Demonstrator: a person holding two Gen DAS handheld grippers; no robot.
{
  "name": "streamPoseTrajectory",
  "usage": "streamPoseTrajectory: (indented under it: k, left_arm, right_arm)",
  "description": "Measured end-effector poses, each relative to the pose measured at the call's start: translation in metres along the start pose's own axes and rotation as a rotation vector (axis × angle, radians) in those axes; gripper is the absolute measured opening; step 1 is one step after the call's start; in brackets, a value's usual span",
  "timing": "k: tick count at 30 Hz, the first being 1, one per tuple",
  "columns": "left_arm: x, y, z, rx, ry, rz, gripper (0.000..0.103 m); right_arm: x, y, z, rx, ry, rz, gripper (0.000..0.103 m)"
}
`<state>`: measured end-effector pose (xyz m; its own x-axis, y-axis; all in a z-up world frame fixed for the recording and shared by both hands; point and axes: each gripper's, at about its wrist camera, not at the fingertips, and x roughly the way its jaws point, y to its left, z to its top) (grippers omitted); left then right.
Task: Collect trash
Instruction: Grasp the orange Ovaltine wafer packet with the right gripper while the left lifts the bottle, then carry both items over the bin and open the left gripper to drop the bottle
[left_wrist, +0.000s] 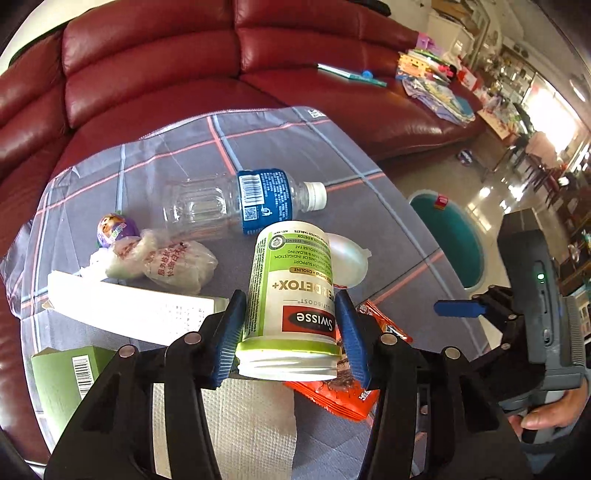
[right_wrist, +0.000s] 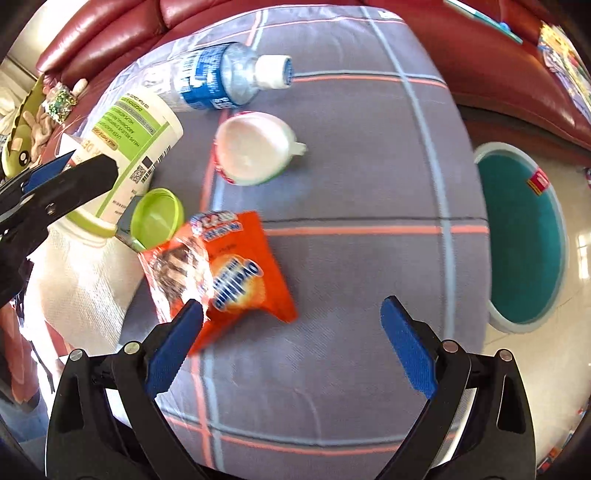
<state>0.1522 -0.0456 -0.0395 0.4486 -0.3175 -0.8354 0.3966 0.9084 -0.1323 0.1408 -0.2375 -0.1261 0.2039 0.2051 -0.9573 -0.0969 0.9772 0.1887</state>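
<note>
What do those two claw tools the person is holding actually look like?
Both match: the left gripper and right gripper have black angular linkage arms with round silver pivot pins and flat blue ridged fingers. The right one's grey handle carries a small green light. No cables show.

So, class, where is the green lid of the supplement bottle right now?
In the right wrist view, the green lid lies open side up on the checked cloth, left of centre, between the Swisse bottle held by the left gripper and the orange snack packet.
</note>
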Motion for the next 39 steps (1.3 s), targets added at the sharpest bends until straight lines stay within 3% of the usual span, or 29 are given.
streamPoseTrajectory:
  k: [5, 8, 9, 10, 11, 14, 29, 39]
  left_arm:
    - [-0.009, 0.011, -0.008, -0.034, -0.01, -0.003, 0.051]
    - [-0.012, 0.016, -0.012, -0.051, -0.01, -0.011, 0.051]
    - [-0.012, 0.016, -0.014, -0.054, -0.011, -0.013, 0.051]
    - [-0.012, 0.016, -0.014, -0.056, -0.011, -0.014, 0.051]
    - [-0.012, 0.015, -0.015, -0.057, -0.011, -0.014, 0.051]
    - [-0.013, 0.011, -0.014, -0.057, -0.015, -0.017, 0.051]
    - [-0.027, -0.026, -0.009, -0.007, -0.041, 0.003, 0.051]
    - [-0.03, -0.068, 0.006, 0.059, -0.049, -0.012, 0.051]
  right_arm:
    - [0.014, 0.015, 0.01, -0.038, -0.001, 0.006, 0.093]
    - [0.015, 0.02, 0.009, -0.049, -0.018, 0.002, 0.081]
    - [0.013, 0.02, 0.009, -0.054, -0.026, -0.001, 0.069]
    - [0.011, 0.02, 0.008, -0.059, -0.035, -0.004, 0.049]
    - [0.01, 0.02, 0.007, -0.059, -0.034, 0.009, 0.036]
    - [0.003, 0.016, 0.005, -0.042, -0.032, 0.033, 0.02]
    - [-0.06, -0.036, -0.016, 0.038, -0.168, -0.003, 0.02]
    - [-0.103, -0.098, -0.021, 0.141, -0.275, -0.016, 0.02]
